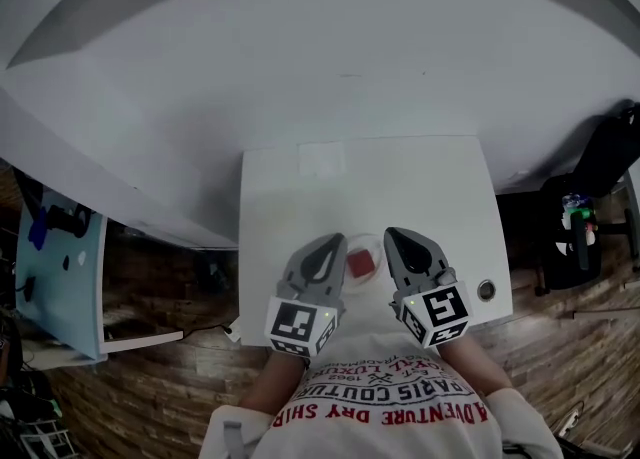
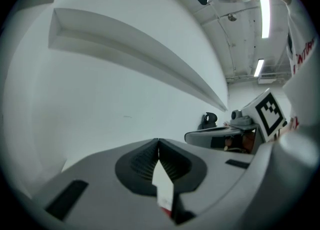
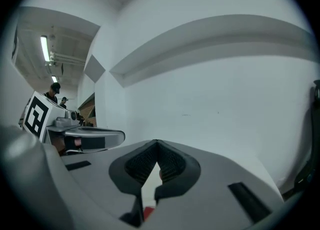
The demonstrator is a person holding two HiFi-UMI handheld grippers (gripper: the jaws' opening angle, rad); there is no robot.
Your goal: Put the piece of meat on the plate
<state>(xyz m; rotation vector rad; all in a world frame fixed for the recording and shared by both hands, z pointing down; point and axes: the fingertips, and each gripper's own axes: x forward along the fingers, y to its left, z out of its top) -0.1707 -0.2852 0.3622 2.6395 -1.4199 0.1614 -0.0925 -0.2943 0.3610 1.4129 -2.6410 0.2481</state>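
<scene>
In the head view a red piece of meat (image 1: 361, 264) lies on a small white plate (image 1: 376, 245) near the front of the white table (image 1: 300, 207). My left gripper (image 1: 328, 244) hovers just left of the plate and my right gripper (image 1: 396, 238) just right of it, both raised close to my chest. Each is shut with nothing between its jaws. In the left gripper view the jaw tips of the left gripper (image 2: 158, 142) meet against the white wall. The right gripper view shows the same for the right gripper (image 3: 156, 143). A red sliver of meat (image 3: 148, 213) shows below the jaws.
A round metal grommet (image 1: 486, 290) sits at the table's front right corner. A white wall with a ledge (image 1: 300, 7) stands behind the table. A pale blue cabinet (image 1: 60, 277) is at the left, a black chair (image 1: 605, 157) and a small stand at the right.
</scene>
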